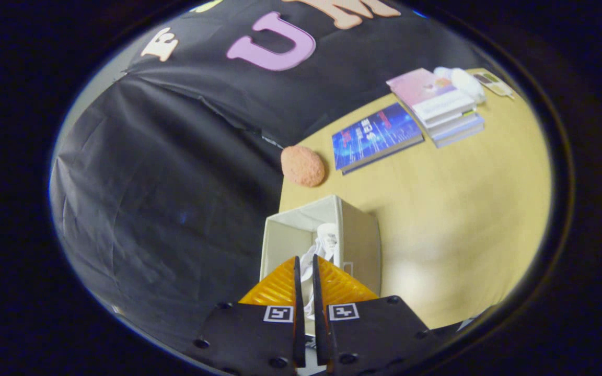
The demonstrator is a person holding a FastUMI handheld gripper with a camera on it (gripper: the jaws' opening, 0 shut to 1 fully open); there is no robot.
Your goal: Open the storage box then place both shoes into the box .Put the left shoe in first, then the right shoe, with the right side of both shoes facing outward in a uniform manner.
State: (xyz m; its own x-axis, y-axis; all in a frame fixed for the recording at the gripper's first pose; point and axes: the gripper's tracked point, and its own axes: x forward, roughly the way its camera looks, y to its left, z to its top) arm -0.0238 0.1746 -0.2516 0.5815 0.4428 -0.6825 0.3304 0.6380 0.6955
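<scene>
one gripper, two orange ribbed fingers close together, only a narrow slit between them. white shoe material with laces shows in that slit and just ahead of the tips; looks pinched between the fingers but cannot tell for sure if both pads press on it. most of the shoe is hidden behind the fingers, so cannot tell left from right or which way it faces. one shoe visible, counted.

one storage box, cream fabric, open at the top, directly under and ahead of the fingers, on the near corner of the wooden table. the shoe's upper part sits inside the box opening. near side of the box is cut off by the gripper body.

beyond the box: one pinkish-orange rough ball at the table edge. beside it one blue book lying flat. further on, one stack of books, about four, pink cover on top. a white object rests at the far end of the stack, too blurred to identify. one small flat item at the far table edge, unclear.
</scene>
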